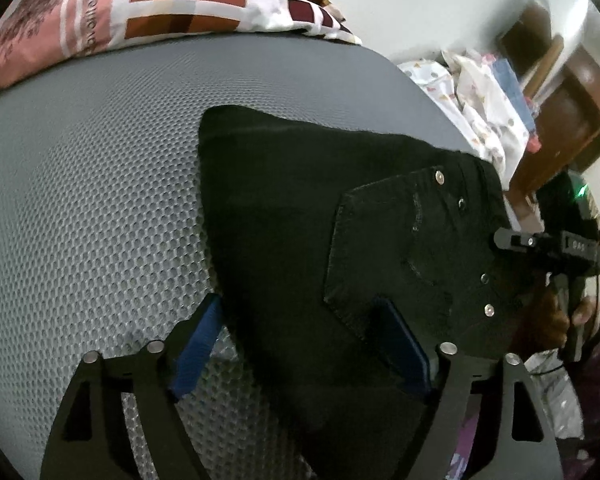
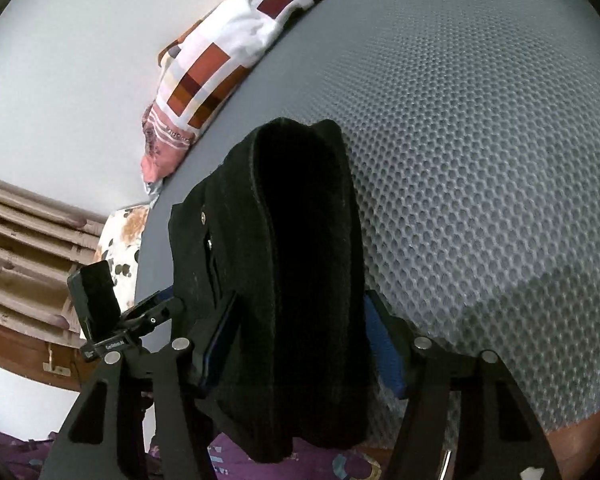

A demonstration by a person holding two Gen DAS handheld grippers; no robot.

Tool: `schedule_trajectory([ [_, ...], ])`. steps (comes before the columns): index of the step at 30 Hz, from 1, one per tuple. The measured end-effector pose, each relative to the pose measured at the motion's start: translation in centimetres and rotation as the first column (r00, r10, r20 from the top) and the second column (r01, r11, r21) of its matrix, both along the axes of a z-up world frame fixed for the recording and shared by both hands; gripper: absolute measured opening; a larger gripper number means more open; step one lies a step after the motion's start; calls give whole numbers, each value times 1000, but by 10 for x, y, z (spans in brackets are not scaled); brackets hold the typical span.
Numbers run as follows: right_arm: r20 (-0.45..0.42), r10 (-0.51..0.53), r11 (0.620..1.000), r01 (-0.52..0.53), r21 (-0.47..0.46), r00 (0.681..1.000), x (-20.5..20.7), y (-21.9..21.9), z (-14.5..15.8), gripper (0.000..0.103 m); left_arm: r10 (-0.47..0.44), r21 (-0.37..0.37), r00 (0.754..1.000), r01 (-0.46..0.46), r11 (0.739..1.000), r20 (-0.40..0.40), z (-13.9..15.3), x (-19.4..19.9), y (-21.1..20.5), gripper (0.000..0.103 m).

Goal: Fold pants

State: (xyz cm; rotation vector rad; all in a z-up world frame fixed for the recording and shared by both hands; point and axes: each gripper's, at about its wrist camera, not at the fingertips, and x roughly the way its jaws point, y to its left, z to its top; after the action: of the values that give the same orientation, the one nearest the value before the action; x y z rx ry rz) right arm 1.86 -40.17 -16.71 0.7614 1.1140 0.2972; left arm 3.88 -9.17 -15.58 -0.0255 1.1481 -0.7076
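Because the pants (image 1: 340, 248) are so black, their folds are hard to see, and their near end runs off the bottom of both views. They lie folded on the grey mat (image 1: 100, 200), close to its edge, with a back pocket (image 1: 396, 248) and shiny studs facing up.

The left gripper (image 1: 304, 344) tilts down over the pants. Its jaws stand wide open. One blue pad (image 1: 196, 348) is over the mat just beside the pants, and the other pad (image 1: 404, 344) is over the pocket. I cannot tell if that pad touches the cloth.

The right gripper (image 2: 300, 348) also tilts down, at the mat's edge. The thick pants bundle (image 2: 296, 280) sits between its jaws. I cannot tell if the pads squeeze it.

In the left view, a hand (image 1: 556, 320) holds the right gripper's handle beside the pants; a purple sleeve (image 1: 596, 380) is cut off there.

A checked pillow (image 1: 188, 4) lies at the mat's far side.
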Motion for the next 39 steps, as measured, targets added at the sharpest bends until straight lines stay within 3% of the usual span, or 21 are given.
schedule_trajectory([
  [5, 16, 30, 999, -29, -17, 999, 6, 6, 1, 58, -44, 90, 997, 37, 995, 71, -2, -6, -20, 91],
  [14, 28, 75, 997, -74, -36, 997, 8, 5, 0, 50, -60, 132, 992, 46, 990, 110, -6, -7, -29, 96],
  [21, -6, 48, 995, -47, 89, 999, 6, -14, -5, 56, -64, 136, 991, 48, 990, 114, -6, -4, -29, 96],
  [26, -2, 43, 994, -42, 99, 999, 4, -15, -5, 57, -66, 147, 991, 49, 988, 114, -6, -4, -31, 96],
  [35, 27, 113, 991, -115, 64, 993, 14, 7, 4, 92, -67, 164, 991, 47, 985, 120, -7, -5, -35, 96],
  [39, 36, 151, 988, -152, 27, 988, 19, 20, 7, 102, -66, 169, 990, 44, 985, 123, -8, -5, -36, 96],
])
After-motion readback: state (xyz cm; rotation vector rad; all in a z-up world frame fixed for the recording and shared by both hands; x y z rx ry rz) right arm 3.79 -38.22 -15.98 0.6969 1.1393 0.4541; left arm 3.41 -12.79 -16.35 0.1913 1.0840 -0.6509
